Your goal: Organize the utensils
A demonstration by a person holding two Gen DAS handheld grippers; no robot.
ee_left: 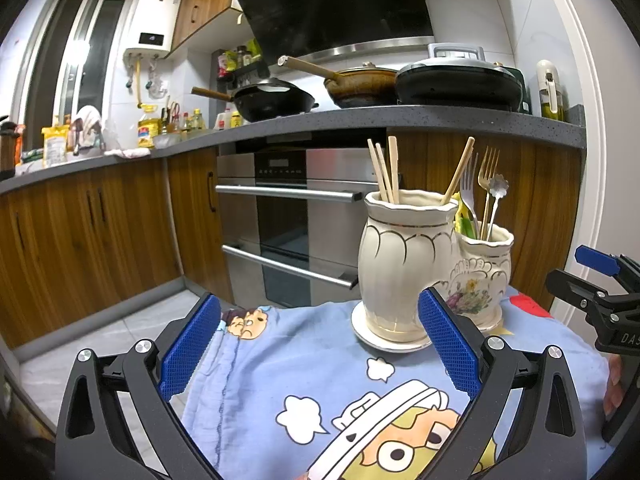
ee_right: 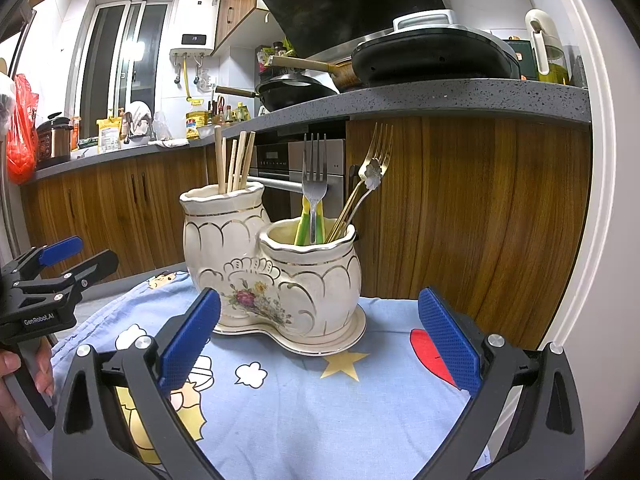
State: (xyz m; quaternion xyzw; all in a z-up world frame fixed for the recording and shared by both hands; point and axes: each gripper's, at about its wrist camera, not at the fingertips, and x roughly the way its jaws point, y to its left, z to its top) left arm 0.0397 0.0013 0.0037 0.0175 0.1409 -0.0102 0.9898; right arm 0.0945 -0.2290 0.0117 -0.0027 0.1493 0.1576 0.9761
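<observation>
Kitchen cabinets fill the background. Mid-frame on my cartoon-print bench cloth (ee_right: 304, 396) stands the twin ceramic holder (ee_right: 276, 276), chopsticks (ee_right: 234, 164) in one cup, forks (ee_right: 315, 184) in the other. My left gripper (ee_left: 320, 344) and right gripper (ee_right: 320, 340) are both spread, empty.

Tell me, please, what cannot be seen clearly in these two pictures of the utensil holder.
- Lower ends of the chopsticks, silver fork, gold fork and flower-topped spoon: hidden inside the ceramic holder, both views.
- Green-handled utensil: its head is hidden behind the silver fork, right view.
- Holder's short compartment: partly covered by a pad of the left tongs, left view.
- Right tongs: only the pads show, right view.
</observation>
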